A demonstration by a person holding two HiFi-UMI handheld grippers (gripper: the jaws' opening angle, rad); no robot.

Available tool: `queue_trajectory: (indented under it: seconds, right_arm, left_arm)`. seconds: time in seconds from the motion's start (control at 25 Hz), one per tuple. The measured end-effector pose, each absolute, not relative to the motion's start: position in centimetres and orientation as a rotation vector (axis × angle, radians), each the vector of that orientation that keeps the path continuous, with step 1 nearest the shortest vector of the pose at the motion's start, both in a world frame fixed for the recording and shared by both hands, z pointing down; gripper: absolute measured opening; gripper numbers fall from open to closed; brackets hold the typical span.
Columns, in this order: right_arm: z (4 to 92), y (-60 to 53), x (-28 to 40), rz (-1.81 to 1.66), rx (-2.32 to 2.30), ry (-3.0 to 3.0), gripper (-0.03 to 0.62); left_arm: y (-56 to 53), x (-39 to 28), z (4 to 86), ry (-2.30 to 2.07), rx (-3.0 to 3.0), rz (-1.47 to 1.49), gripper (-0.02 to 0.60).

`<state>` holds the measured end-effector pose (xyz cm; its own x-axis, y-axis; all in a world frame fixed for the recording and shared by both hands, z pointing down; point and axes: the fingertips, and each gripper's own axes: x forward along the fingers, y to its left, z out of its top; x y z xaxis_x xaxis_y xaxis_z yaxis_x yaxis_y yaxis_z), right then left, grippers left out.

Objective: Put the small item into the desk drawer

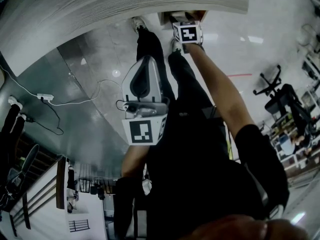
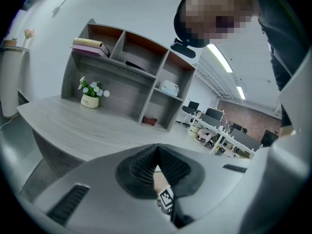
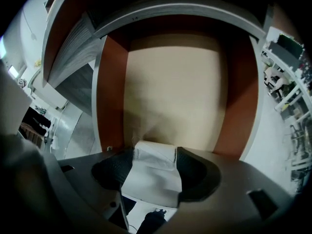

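Down at the far left of the head view, we've got a power strip and its cable lying on the shiny floor. Moving in, the left gripper hangs in front of the person's dark clothing, well back from the action. Its own view shows the ribbed pads meeting at the tips with nothing pinched between them. Beyond those closed jaws we see the curved grey desk. On the desk stands a shelf unit, with a little flower pot beside it and books in the top left compartment. Across to the right, the arm stretches under the desk edge, and the right gripper reaches at the open drawer. In its own view, both jaws are clamped on the small white item. The item is held over the drawer's pale bottom, between the reddish-brown side walls. Whether it touches that bottom, we can't tell. Far right, an office chair stands well clear.
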<state>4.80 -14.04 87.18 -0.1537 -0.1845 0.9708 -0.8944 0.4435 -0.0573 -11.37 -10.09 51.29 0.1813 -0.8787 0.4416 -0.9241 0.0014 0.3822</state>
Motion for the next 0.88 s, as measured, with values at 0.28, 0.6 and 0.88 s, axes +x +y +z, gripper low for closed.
queue_trajectory:
  seconds: [0.28,0.6,0.88]
  right_arm:
    - [86.5,-13.9,4.4,0.843,0.970,-1.675,0.264]
    - [84.5,-13.9,4.8,0.825,0.998,-1.704,0.262]
    - [81.7,-13.6,5.1,0.846,1.015,-1.721,0.236]
  left_arm:
    - [-9.9,-11.1,50.8,-1.695,1.873,0.085,-0.002]
    - [-9.2,-10.7,49.6,-1.703,1.890,0.069,-0.002]
    - [-8.1,-10.1,48.0,-1.704,1.932,0.087,-0.002]
